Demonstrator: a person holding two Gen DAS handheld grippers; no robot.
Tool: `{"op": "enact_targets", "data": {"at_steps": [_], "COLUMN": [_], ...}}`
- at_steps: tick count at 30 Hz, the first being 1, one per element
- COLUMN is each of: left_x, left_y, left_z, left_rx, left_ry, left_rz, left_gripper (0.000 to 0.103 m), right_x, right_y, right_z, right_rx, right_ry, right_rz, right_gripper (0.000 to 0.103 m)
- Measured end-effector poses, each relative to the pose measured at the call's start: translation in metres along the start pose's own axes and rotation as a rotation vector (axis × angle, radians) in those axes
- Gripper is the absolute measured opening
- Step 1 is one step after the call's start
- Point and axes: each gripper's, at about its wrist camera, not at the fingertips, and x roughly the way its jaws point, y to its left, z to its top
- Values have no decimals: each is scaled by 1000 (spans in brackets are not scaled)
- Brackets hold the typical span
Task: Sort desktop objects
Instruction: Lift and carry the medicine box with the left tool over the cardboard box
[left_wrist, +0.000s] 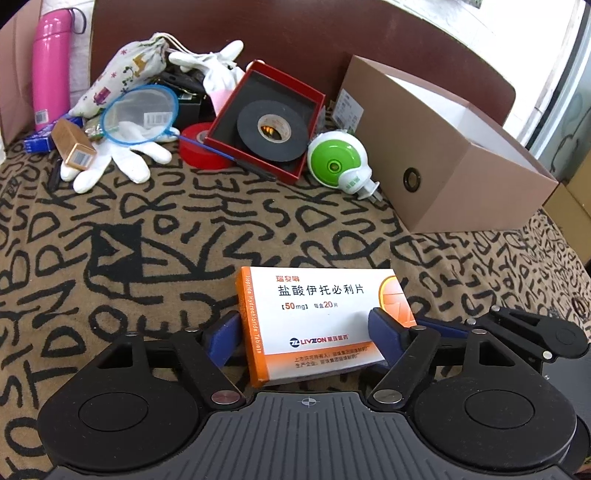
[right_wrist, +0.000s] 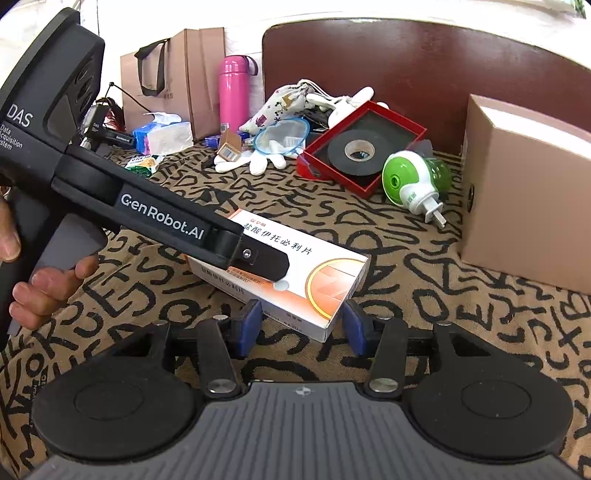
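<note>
An orange and white medicine box (left_wrist: 317, 317) is held between the blue pads of my left gripper (left_wrist: 306, 334), above the patterned cloth. In the right wrist view the same box (right_wrist: 310, 280) sticks out from the left gripper's black body (right_wrist: 159, 221), and its near corner lies between the blue pads of my right gripper (right_wrist: 301, 325). The right pads stand close to the box corner; contact is not clear. The open brown cardboard box (left_wrist: 454, 155) stands at the right.
A pile lies at the back: red tray with black tape roll (left_wrist: 271, 127), red tape (left_wrist: 197, 146), green plug-in device (left_wrist: 338, 164), white gloves (left_wrist: 110, 162), blue net (left_wrist: 142, 112), patterned pouch (left_wrist: 125, 70), pink bottle (left_wrist: 51, 62). A paper bag (right_wrist: 177, 77) and tissue pack (right_wrist: 162, 136) stand far left.
</note>
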Motion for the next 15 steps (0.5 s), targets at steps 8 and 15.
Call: {"op": "enact_targets", "data": {"at_steps": [8, 15], "left_x": [-16, -39], "left_y": [-27, -76], "left_z": [14, 51], "left_rx": [59, 151], "left_ry": [-56, -192], "left_rz": [-6, -69], "left_gripper": [73, 73], "right_x": [-30, -79], "right_y": [-5, -24], "right_z": [7, 29], "right_rx": [7, 1], "right_ry": [-60, -205], "right_rz": [-56, -161], "right_gripper": [52, 52]}}
